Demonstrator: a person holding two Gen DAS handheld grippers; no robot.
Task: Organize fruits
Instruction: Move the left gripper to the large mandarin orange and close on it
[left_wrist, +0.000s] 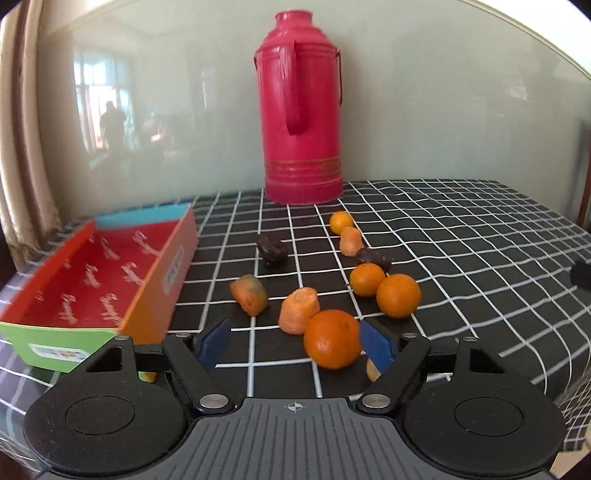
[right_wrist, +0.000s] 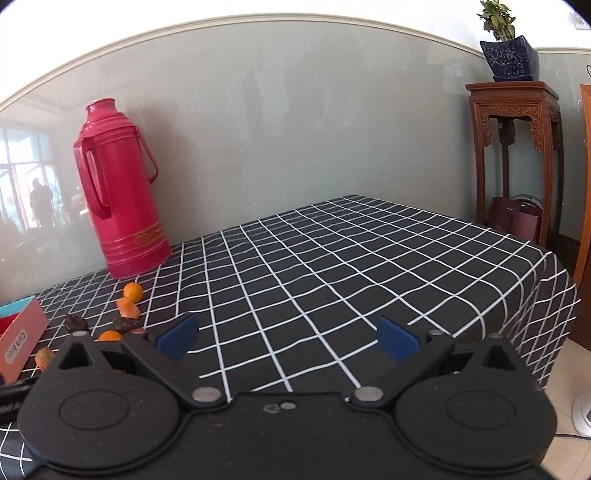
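Note:
In the left wrist view, several oranges lie on the checked cloth: a large one between my fingers near the right pad, two more behind it, a small one near the flask. Carrot pieces and two dark fruits lie among them. A colourful open box stands at the left, empty. My left gripper is open, low over the table. My right gripper is open and empty over bare cloth; the fruits are far to its left.
A tall red thermos flask stands at the back against the wall. The table's right edge drops off beside a wooden plant stand with a blue pot. A curtain hangs at the left.

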